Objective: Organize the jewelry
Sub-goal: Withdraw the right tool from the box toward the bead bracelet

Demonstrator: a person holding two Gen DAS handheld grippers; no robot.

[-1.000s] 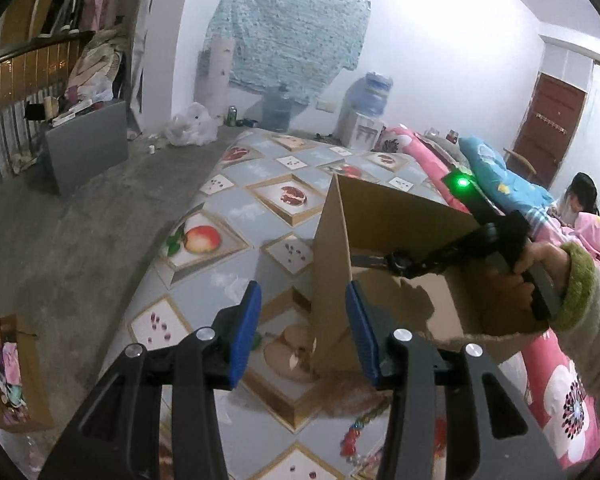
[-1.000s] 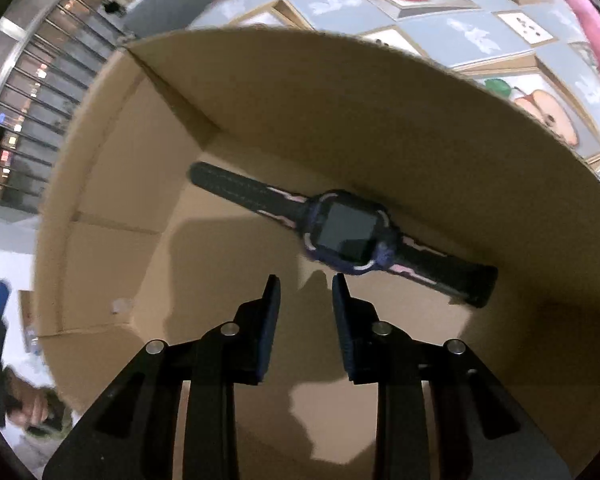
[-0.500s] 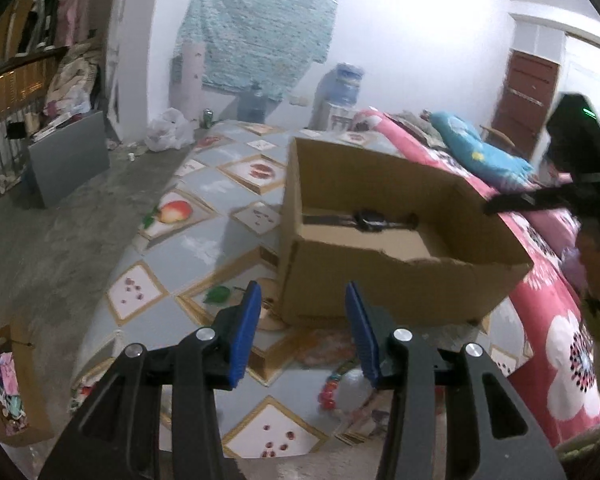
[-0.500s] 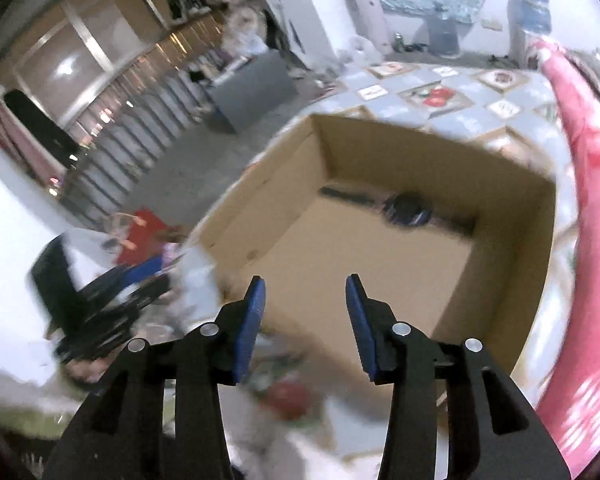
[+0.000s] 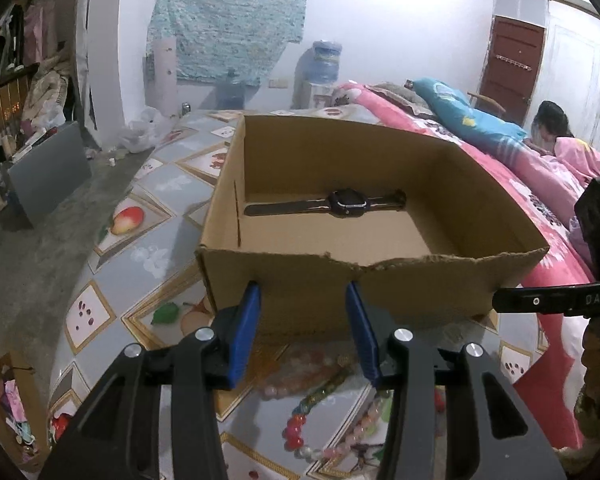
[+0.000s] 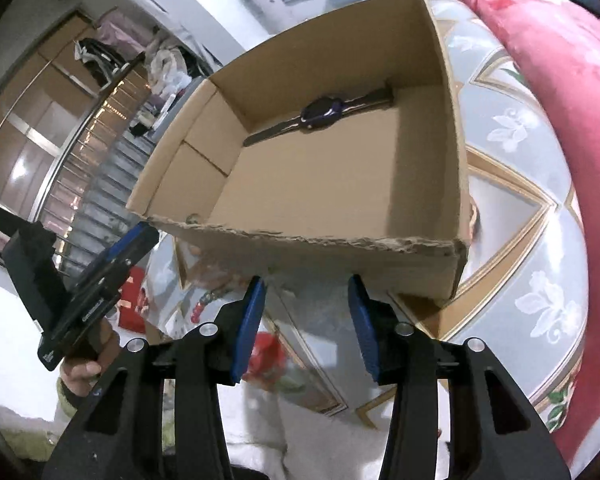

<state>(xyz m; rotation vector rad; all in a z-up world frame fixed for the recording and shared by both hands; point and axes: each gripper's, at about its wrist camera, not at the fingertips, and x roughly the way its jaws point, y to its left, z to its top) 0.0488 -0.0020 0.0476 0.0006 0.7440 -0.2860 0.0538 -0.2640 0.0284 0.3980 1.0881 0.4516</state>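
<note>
An open cardboard box (image 5: 284, 280) (image 6: 204, 140) stands on a patterned cloth. A dark wristwatch (image 5: 346, 201) (image 6: 320, 111) lies flat inside along the far wall. Bead bracelets and necklaces (image 5: 320, 412) lie in a heap on the cloth in front of the box; a few red beads (image 6: 199, 307) show in the right wrist view. My left gripper (image 5: 303, 332) is open and empty, just above the beads and before the box's near wall. My right gripper (image 6: 306, 324) is open and empty, outside the box's near edge.
A pink flowered blanket (image 5: 548, 216) lies right of the box, with a person (image 5: 552, 128) at its far end. A grey panel (image 5: 48, 176) and clutter stand on the concrete floor at left. A small box of odds and ends (image 5: 8, 412) sits low left.
My right gripper drew back out of the box, away from the watch, and opened wider. My left gripper swung round to face the box's near wall above the beads.
</note>
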